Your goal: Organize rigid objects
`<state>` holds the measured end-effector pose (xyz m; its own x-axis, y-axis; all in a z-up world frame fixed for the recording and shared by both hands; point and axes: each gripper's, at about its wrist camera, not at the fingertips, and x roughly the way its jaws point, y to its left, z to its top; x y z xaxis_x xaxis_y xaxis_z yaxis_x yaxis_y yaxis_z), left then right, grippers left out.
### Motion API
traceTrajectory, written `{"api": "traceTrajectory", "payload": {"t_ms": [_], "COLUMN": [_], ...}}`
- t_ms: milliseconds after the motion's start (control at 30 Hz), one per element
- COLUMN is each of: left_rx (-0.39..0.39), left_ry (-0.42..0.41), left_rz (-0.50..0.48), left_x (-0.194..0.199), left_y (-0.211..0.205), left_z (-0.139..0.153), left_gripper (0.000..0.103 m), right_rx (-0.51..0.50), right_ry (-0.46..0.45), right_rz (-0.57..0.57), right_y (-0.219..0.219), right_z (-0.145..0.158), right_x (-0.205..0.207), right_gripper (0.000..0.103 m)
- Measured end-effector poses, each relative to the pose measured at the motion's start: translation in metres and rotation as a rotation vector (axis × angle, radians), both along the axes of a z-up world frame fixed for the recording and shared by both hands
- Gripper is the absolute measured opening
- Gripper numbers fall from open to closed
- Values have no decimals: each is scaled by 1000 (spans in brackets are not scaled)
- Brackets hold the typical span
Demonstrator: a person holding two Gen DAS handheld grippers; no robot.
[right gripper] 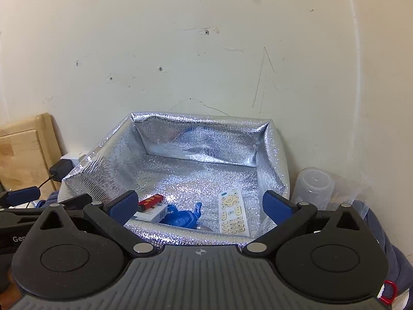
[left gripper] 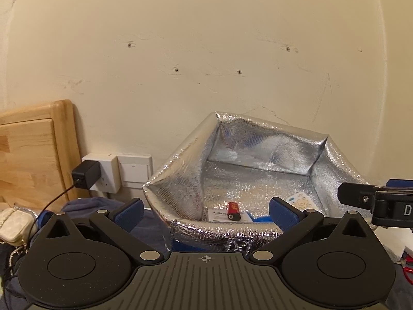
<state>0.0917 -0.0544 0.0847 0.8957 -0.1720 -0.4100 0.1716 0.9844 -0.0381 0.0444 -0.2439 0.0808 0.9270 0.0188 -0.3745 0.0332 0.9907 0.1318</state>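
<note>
Silver foil bin (right gripper: pixel 196 170) sits at 12 o'clock against the wall. Inside it, white remote (right gripper: pixel 233 213) at 1 o'clock, blue toy (right gripper: pixel 182 217) centre, small white box (right gripper: pixel 152 213) and red lighter (right gripper: pixel 151 201) at 11. My right gripper (right gripper: pixel 200 205) and left gripper (left gripper: pixel 206 210) both gape wide, holding nothing. Risk as I see it: the soft front rim catches a finger and the bin tips.

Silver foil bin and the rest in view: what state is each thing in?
Silver foil bin: open-topped, holding items.
Remote: flat in bin, buttons up.
Red lighter: lying on white box.
Left tool: open, empty.
Right tool: open, empty.
Charger: plugged in.
</note>
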Motion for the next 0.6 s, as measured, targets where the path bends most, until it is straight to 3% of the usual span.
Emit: {"api": "traceTrajectory", "payload": {"t_ms": [600], "left_rx": [30], "left_ry": [-14], "left_rz": [35], "left_x": [-6], "left_y": [-2], "left_z": [0], "left_gripper": [103], "right_rx": [-7], "right_ry": [11], "right_rz": [-2], "right_y": [1], "right_z": [-4], "right_x": [-2], "right_gripper": [103]}}
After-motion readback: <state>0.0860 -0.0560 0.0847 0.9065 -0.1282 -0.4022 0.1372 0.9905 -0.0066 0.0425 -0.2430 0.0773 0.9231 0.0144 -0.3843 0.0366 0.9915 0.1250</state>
